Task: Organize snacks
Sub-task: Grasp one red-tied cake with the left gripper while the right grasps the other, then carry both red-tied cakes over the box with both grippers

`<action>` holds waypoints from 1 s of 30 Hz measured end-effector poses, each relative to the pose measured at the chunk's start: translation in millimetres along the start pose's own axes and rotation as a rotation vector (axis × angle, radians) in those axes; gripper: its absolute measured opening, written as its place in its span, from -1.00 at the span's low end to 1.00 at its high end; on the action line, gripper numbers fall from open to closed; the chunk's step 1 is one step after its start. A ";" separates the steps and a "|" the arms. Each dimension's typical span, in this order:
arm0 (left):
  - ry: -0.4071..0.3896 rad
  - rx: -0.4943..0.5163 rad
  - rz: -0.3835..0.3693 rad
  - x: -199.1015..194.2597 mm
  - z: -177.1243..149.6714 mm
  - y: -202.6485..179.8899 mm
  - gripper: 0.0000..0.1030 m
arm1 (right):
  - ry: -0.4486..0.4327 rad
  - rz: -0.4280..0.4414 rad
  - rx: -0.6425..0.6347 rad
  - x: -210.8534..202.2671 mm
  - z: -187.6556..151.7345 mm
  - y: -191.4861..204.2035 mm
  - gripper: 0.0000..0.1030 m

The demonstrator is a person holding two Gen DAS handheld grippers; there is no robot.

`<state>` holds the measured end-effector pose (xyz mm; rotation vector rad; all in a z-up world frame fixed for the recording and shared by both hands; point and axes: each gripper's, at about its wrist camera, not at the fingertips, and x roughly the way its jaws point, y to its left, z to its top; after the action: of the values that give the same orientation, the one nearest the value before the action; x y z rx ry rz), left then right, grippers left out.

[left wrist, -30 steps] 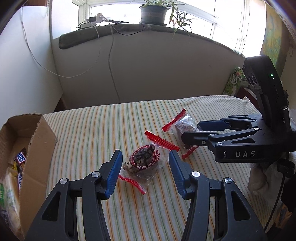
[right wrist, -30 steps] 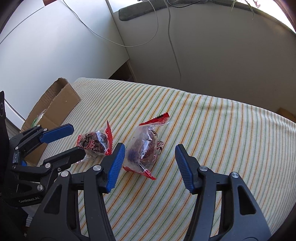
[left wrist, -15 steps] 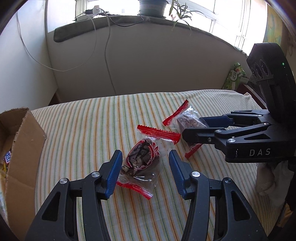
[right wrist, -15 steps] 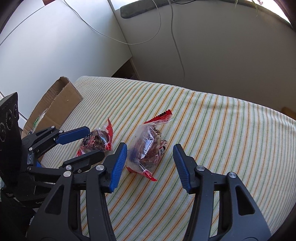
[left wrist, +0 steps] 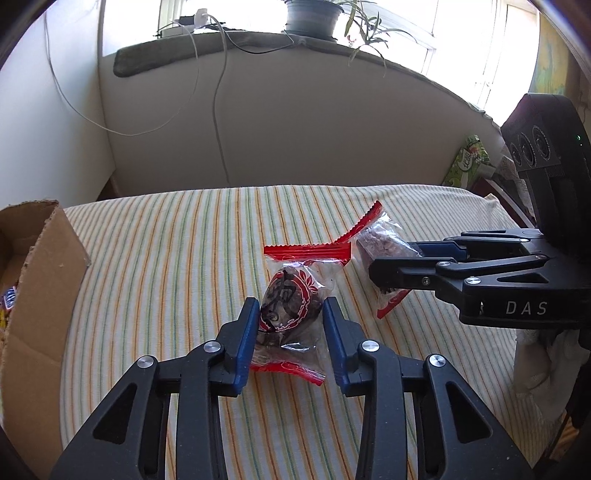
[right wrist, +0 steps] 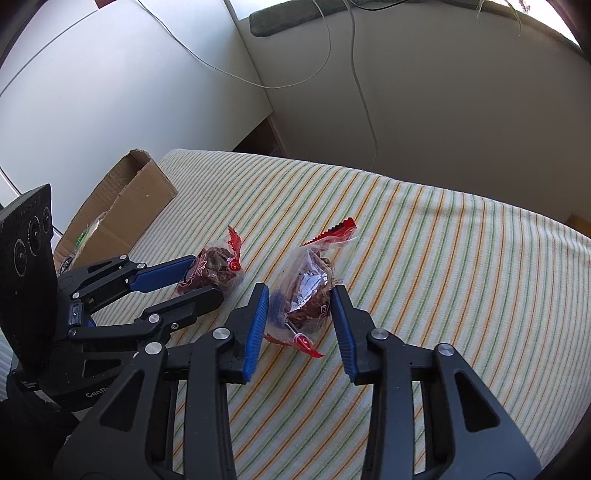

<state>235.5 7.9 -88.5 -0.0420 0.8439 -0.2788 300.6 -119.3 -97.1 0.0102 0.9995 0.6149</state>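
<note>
1. L gripper (left wrist: 290, 314), left wrist view: jaws have just been closing on the left snack packet (left wrist: 291, 306); both blue pads are now pressing the clear wrapper w/ red printed emblem, so it is clamped on that packet.
2. Left snack packet is sitting on the striped cloth (left wrist: 166, 258), nr the middle; its red serrated seal is pointing away from the camera, a second red seal is lying toward the camera under the pads.
3. R gripper (right wrist: 299, 306), right wrist view: jaws have just been closing; blue pads are squeezing the right snack packet (right wrist: 308, 291) from both sides, i.e. clamped on it.
4. Right snack packet is resting on the same cloth, tilted, dark brown contents showing thru clear film, red seal at the top end & a red seal at the near end.
5. The 2 packets are lying just beside each other; in the left wrist view their red seals are overlapping or touching, cannot tell which.
6. Cardboard box (left wrist: 40, 288) is standing open at the cloth's left edge, well apart from both packets, w/ other wrapped snacks partly showing inside.
7. Bkgd: potted plant (left wrist: 314, 16) & white cables (left wrist: 218, 110) are sitting on the window ledge above the wall.
</note>
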 end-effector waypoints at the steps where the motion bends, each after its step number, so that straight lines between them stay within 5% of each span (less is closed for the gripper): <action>1: -0.004 -0.003 0.002 -1.9 -0.8 -0.3 -0.35 | -0.003 0.001 0.002 -2.1 -0.4 0.2 -0.31; 16: -0.110 -0.028 0.047 -67.3 -13.0 2.1 -0.35 | -0.073 -0.032 -0.023 -41.8 -4.5 25.1 -0.32; 30: -0.224 -0.078 0.141 -135.3 -30.9 34.1 -0.35 | -0.107 -0.001 -0.134 -51.9 8.0 95.7 -0.32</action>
<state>135.1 78.2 -15.1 -0.0848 0.6317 -0.1055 241.0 -62.8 -25.1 -0.0752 0.8533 0.6729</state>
